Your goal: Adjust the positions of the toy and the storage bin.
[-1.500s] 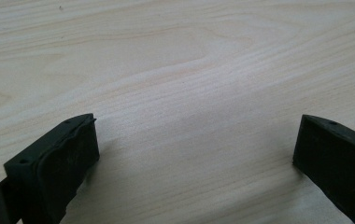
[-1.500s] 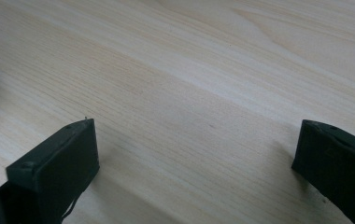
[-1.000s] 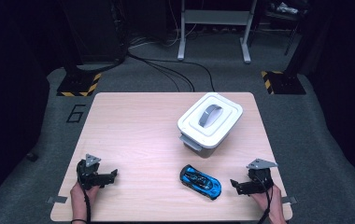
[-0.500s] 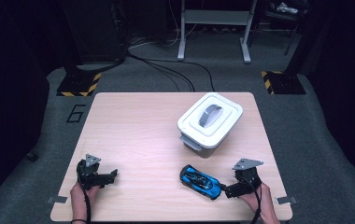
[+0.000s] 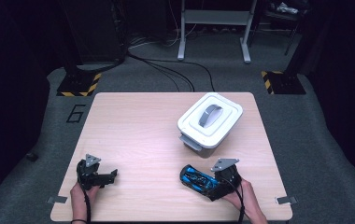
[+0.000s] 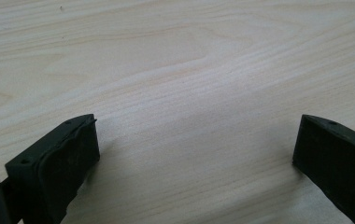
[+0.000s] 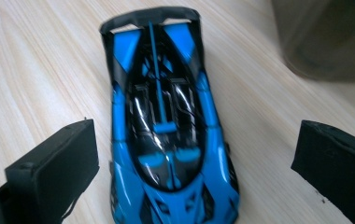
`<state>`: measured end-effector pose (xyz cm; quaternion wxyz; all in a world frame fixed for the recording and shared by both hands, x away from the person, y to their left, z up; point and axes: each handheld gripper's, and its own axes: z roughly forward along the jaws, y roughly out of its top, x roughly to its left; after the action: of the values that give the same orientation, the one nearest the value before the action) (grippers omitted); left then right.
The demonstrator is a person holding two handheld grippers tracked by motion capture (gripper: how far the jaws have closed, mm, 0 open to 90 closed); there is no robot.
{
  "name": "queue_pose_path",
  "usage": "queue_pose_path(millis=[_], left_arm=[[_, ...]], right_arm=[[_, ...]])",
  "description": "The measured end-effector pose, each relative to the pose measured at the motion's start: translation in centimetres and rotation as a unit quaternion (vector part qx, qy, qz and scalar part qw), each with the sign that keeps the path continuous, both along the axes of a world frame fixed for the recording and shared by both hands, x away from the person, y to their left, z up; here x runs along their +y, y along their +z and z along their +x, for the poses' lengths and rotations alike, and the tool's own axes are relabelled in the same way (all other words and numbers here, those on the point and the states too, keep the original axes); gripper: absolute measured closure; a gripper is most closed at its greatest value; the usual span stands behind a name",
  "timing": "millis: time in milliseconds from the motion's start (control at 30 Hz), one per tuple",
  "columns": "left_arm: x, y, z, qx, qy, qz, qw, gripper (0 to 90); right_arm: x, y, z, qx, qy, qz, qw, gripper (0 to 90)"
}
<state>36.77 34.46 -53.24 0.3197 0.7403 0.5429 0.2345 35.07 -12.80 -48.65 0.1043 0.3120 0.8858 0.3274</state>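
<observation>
The toy car [image 5: 195,178] lies flat on the tabletop [image 5: 143,130], near the front edge and toward the right corner. It is blue and black. The right hand-held gripper [image 5: 213,186] is at the car, and its jaws are released. In the right gripper view the car [image 7: 166,135] is between the two black jaws; the left jaw is just beside the car's side and the right jaw is apart from it. The left hand-held gripper [image 5: 104,176] is near the front left corner, well apart from the car. Its jaws are also spread wide, with only bare wood between them in the left gripper view. A white box with a grey handle [image 5: 209,122] stands behind the car, closer to the right edge.
</observation>
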Motion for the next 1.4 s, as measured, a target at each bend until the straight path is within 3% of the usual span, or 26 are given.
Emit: queue_pose_path(millis=[500, 900, 1233, 1400], left_arm=[[0.0, 0.0, 0.0, 0.0, 0.0, 0.0, 1.0, 0.4], [0.0, 0.0, 0.0, 0.0, 0.0, 0.0, 1.0, 0.4], [0.0, 0.0, 0.0, 0.0, 0.0, 0.0, 1.0, 0.4], [0.0, 0.0, 0.0, 0.0, 0.0, 0.0, 1.0, 0.4]], right_arm=[[5.2, -0.1, 1.2, 0.002, 0.051, -0.035, 0.9981, 0.0], [8.0, -0.4, 2.6, 0.008, 0.067, -0.055, 0.9962, 1.3], [9.0, -0.8, 3.4, 0.005, 0.046, -0.066, 0.9967, 21.0], [8.9, -0.9, 3.4, 0.011, 0.036, -0.067, 0.997, 22.5]])
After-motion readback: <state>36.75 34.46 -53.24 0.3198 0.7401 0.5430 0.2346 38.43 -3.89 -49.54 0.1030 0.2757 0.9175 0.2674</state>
